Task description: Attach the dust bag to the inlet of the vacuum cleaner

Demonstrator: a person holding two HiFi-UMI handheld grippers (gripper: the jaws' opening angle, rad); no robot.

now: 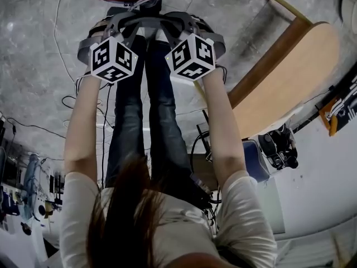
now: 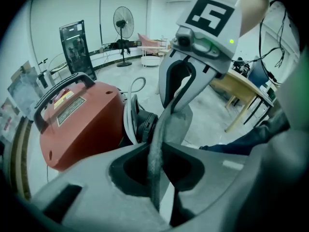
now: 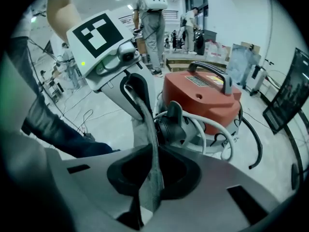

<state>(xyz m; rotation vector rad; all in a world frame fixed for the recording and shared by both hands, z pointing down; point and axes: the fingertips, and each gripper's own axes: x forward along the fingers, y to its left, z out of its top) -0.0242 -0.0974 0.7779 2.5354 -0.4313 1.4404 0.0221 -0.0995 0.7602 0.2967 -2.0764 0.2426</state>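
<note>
While the round red vacuum cleaner sits on the floor, the grey fabric dust bag hangs just in front of its black inlet, stretched between both tools. Left gripper is clamped narrow on one bag edge, and right gripper pinches the opposite edge.

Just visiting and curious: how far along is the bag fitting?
Done: left gripper and right gripper both clamp the grey dust bag between them. In hand: holding it beside the black inlet of the red vacuum. Left: fitting it on; it doesn't look attached yet.
</note>
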